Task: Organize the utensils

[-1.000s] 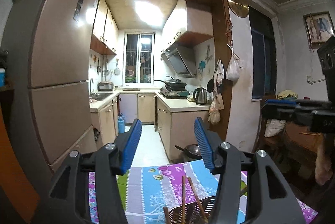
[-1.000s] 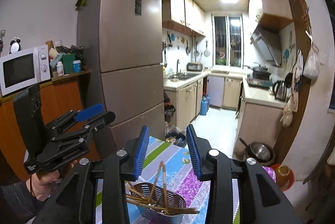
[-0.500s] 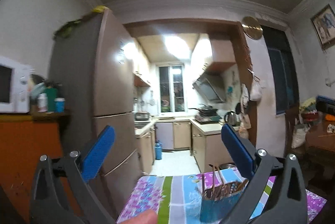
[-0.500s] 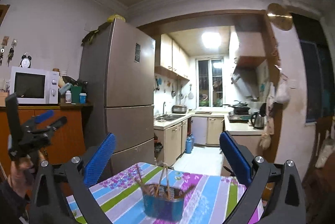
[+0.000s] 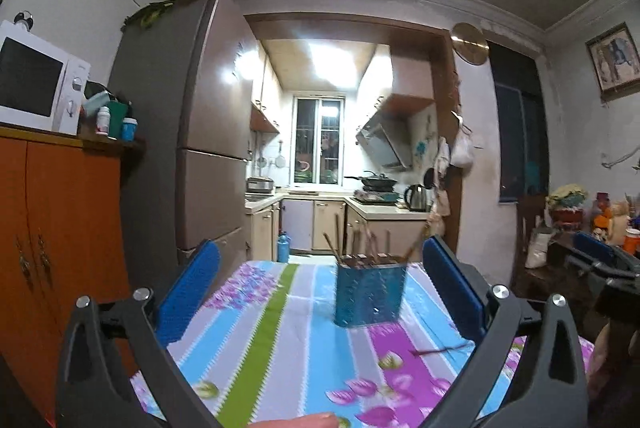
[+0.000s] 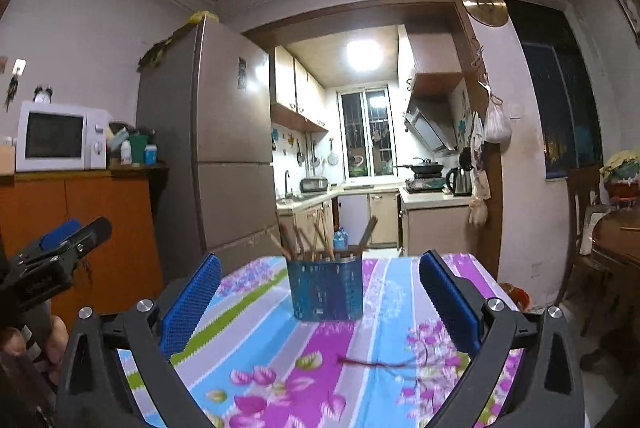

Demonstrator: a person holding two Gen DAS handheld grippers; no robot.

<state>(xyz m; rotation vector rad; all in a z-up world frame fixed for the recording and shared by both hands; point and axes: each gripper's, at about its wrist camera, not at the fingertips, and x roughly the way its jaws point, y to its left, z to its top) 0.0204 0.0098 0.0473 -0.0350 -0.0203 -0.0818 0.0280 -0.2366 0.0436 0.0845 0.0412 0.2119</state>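
While most of the chopsticks (image 6: pixel 320 240) stand bundled in the blue holder (image 6: pixel 326 288) at the middle of the table, one loose chopstick (image 6: pixel 376 363) lies flat on the flowered tablecloth (image 6: pixel 256 328), nearer than the holder and a little to its right. It looks dark, thin and stiff, surely very light, and probably smooth enough to roll or slip. Lying flush on soft cloth, it gives little to bite on; a grip across its middle should keep it from tipping, and a firm squeeze seems safe. The holder is perforated and looks light too, so a nudge could shove or topple it.

Pointing level at the holder, the right gripper (image 6: pixel 320 300) has its jaws spread wide with nothing in them. Likewise the left gripper (image 5: pixel 320 296) is spread wide and empty, the holder standing well beyond its fingers. Behind the table are a fridge (image 6: pixel 224 147) and the kitchen.
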